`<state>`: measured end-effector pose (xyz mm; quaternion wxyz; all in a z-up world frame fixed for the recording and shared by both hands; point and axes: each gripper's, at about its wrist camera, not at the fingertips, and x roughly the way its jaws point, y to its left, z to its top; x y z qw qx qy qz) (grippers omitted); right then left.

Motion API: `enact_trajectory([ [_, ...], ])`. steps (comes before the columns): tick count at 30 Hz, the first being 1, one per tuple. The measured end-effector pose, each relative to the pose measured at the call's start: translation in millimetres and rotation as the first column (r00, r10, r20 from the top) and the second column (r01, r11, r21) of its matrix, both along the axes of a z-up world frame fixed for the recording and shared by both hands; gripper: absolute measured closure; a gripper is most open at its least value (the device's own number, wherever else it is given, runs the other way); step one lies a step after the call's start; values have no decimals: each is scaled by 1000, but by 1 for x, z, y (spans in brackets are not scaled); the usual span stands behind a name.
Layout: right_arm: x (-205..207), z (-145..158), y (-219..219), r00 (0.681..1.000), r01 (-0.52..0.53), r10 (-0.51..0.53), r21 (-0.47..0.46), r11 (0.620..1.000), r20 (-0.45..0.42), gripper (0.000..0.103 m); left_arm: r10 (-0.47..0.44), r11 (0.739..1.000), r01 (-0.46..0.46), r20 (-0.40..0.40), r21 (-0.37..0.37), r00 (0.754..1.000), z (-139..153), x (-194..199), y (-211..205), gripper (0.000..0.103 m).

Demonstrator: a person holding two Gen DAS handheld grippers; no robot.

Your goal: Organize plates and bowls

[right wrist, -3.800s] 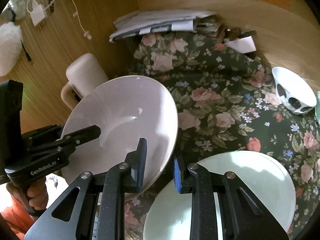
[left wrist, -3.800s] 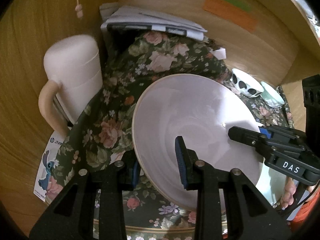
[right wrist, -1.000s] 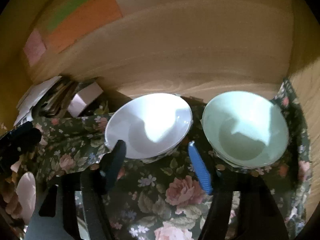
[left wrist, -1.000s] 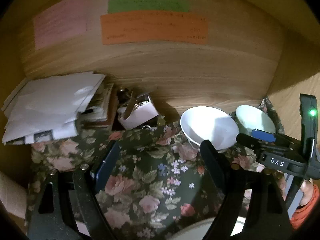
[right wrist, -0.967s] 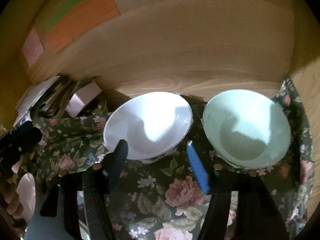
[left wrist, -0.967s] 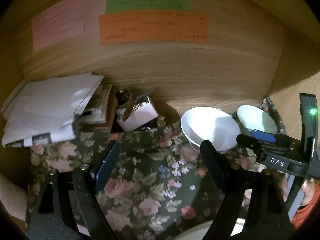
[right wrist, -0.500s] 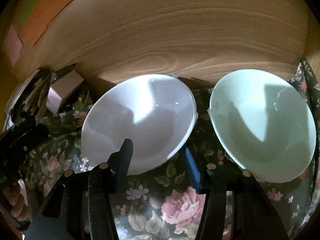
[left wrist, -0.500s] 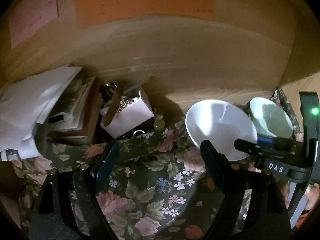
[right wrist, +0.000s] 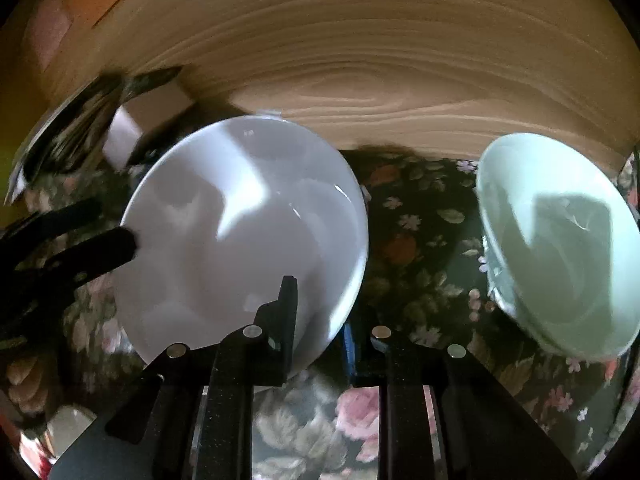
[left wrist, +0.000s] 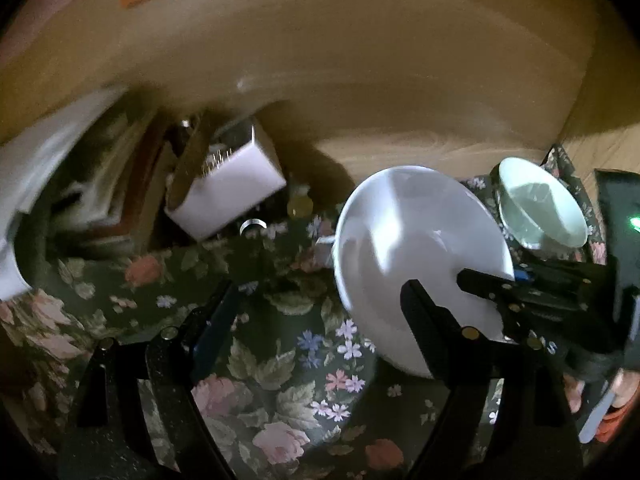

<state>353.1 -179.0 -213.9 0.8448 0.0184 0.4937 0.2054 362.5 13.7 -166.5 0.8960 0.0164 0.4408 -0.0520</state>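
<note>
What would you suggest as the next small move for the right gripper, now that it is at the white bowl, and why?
Probably a short lift, carrying the white bowl toward the pale green bowl. The right gripper has its fingers closed over the white bowl's near rim, so it looks gripped. The green bowl sits apart on the floral cloth, open side up, a likely place to nest it.

Your right gripper (right wrist: 320,320) has the near rim of the tilted bowl (right wrist: 240,232) between its fingers, one inside, one outside. The second bowl (right wrist: 560,248) sits to its right on the tablecloth (right wrist: 420,248), apart from the first. Behind both stands the back panel (right wrist: 360,60). Left of your left gripper (left wrist: 316,320) and further back lie a small box (left wrist: 232,196) and stacked papers (left wrist: 52,160).
</note>
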Motion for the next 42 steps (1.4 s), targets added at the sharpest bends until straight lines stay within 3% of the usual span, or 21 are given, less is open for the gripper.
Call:
enact_trajectory([
  [7, -23, 9, -2, 999, -45, 45, 20, 999, -8, 81, -11, 1000, 10, -97, -13, 995, -17, 1, -8, 40],
  [11, -33, 19, -17, 999, 0, -1, 41, 999, 35, 61, -32, 999, 32, -135, 1, 990, -27, 2, -18, 54],
  [18, -9, 8, -8, 1000, 16, -15, 66, 998, -9, 62, -62, 998, 62, -174, -9, 983, -40, 3, -25, 78],
  [20, -7, 2, -1, 1000, -3, 5, 71, 997, -25, 77, -59, 998, 59, -174, -5, 983, -43, 4, -29, 79],
  [21, -6, 0, 3, 999, -15, 18, 74, 997, -34, 80, -59, 998, 60, -169, 0, 984, -43, 3, -28, 81],
  [30, -17, 6, 2, 1000, -5, 6, 60, 998, -9, 82, -78, 996, 84, -131, 41, 988, -37, -2, -38, 84],
  [42, -50, 59, -13, 993, 9, -21, 108, 994, 113, 82, -88, 996, 88, -8, 30, 996, 5, -35, -40, 84],
])
